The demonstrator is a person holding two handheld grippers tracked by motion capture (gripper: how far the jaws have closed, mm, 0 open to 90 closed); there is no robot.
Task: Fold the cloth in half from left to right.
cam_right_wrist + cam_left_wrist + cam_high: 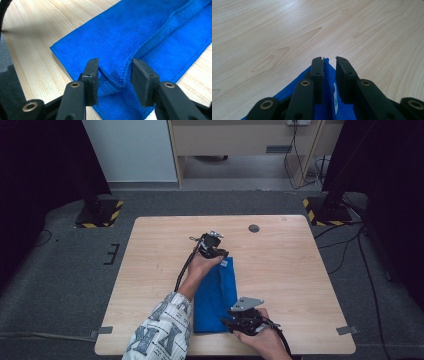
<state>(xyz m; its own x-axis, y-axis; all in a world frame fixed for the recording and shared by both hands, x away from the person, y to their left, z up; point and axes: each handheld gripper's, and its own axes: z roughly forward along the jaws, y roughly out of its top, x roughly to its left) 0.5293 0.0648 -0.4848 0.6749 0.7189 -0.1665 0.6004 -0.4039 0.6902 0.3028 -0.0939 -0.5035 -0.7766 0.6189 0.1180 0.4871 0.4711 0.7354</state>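
Now | your left gripper (329, 60) and right gripper (113, 66) stand apart, blue cloth (216, 295) between unclamped | risk: lifting snags the hem, undoing your fold.

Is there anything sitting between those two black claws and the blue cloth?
Nothing visible. The left gripper straddles a corner of the blue cloth, and the right gripper straddles a raised fold at its near edge.
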